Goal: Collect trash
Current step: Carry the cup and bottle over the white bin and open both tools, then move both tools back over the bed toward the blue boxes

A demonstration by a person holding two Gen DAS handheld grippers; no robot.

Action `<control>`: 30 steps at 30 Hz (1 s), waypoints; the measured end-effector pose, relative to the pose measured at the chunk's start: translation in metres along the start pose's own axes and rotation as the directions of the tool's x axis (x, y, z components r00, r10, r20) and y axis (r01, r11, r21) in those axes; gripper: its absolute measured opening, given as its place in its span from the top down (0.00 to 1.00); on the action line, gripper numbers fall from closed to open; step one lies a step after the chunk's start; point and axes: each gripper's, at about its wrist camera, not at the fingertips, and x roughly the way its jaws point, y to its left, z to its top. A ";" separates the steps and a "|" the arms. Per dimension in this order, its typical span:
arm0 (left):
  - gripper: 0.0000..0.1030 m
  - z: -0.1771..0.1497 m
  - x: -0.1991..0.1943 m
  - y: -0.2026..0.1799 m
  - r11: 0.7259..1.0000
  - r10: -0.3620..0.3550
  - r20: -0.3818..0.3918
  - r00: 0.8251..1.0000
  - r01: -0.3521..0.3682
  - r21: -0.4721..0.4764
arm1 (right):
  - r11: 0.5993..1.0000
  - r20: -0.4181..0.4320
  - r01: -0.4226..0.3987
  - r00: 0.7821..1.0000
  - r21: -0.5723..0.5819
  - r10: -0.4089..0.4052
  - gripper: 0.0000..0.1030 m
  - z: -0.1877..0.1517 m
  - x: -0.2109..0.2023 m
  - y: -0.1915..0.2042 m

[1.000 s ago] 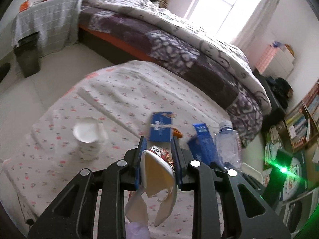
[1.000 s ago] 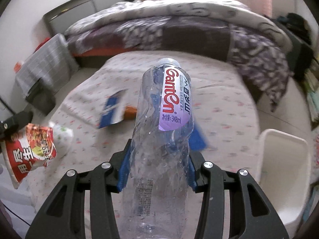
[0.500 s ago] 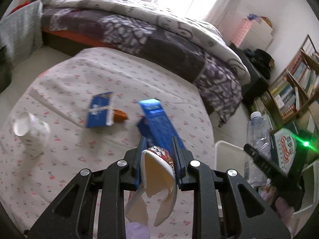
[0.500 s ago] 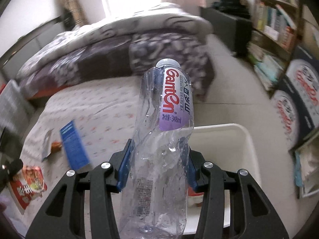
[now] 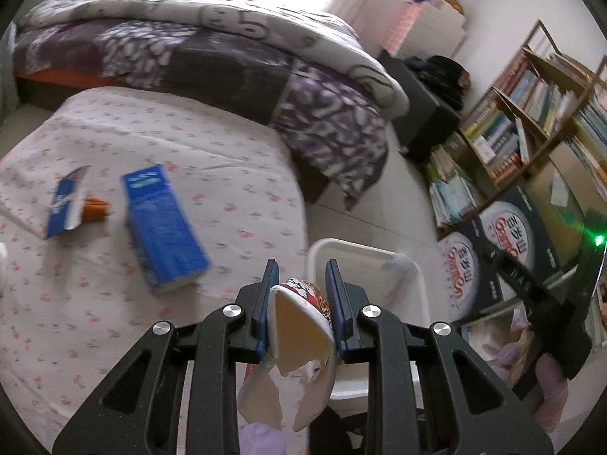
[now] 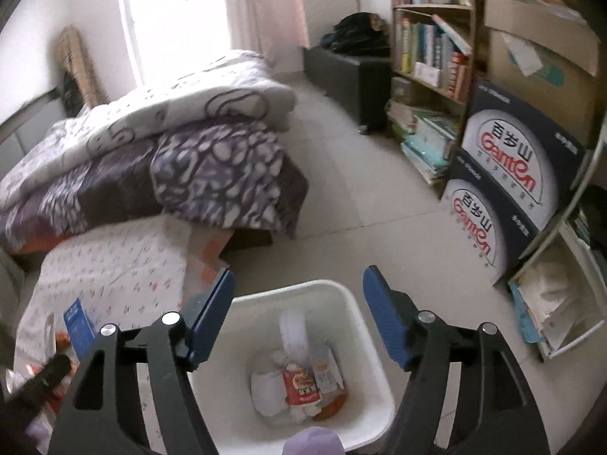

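**A:** How far along is the trash collection?

**B:** Partway, I judge. Nearest, the right gripper [image 6: 297, 318] hangs directly over the white bin [image 6: 364, 409] with its jaws spread wide and nothing between them. Inside the bin lies a heap: crumpled white paper, a red snack packet [image 6: 301, 383], a small carton, something orange, and what looks like a clear bottle [image 6: 293, 328], though it is blurred.

**A:** And the other hand?

**B:** The left gripper [image 5: 301, 295] is clamped on a torn instant-noodle cup [image 5: 299, 318], held above the table's edge, just beside the bin [image 5: 409, 276] but not over it. That piece is not yet dropped.

**A:** What is left on the table?

**B:** On the floral tablecloth [image 5: 114, 326] I count three pieces: one blue carton [image 5: 163, 227] lying flat, one smaller blue-and-white wrapper [image 5: 64, 204] farther left, and one orange scrap [image 5: 95, 208] touching that wrapper. A white shape at the far left edge is cut off; I cannot tell what it is.

**A:** So the tally?

**B:** One piece in hand, three plain on the table, and roughly six in the bin, though the heap hides any exact count. One bin, two grippers. Beyond lie the bed [image 5: 212, 60] and the bookshelf [image 5: 531, 121].
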 end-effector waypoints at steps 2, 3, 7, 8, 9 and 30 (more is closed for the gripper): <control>0.76 -0.001 0.006 -0.012 1.000 -0.013 -0.012 1.000 0.013 0.015 | 1.000 0.002 0.002 1.000 0.021 -0.002 0.30 0.004 0.000 -0.009; 0.76 -0.002 0.009 -0.020 1.000 -0.018 -0.017 1.000 0.018 0.021 | 0.999 0.001 0.002 1.000 0.034 -0.002 0.30 0.006 0.000 -0.015; 0.76 -0.007 0.028 -0.050 0.998 -0.046 -0.048 0.998 0.048 0.052 | 0.996 0.002 0.008 1.000 0.084 -0.008 0.30 0.013 0.001 -0.032; 0.76 -0.008 0.028 -0.051 0.997 -0.050 -0.050 0.997 0.053 0.055 | 0.995 0.007 0.012 1.000 0.097 -0.012 0.30 0.015 0.000 -0.036; 0.76 -0.009 0.032 -0.057 0.996 -0.064 -0.060 0.996 0.067 0.064 | 0.994 0.017 0.016 1.000 0.112 -0.018 0.30 0.017 -0.002 -0.040; 0.23 -0.014 0.014 -0.017 0.984 0.114 0.002 0.994 -0.113 0.134 | 0.996 -0.041 -0.089 0.995 0.015 0.089 0.24 0.001 -0.003 0.029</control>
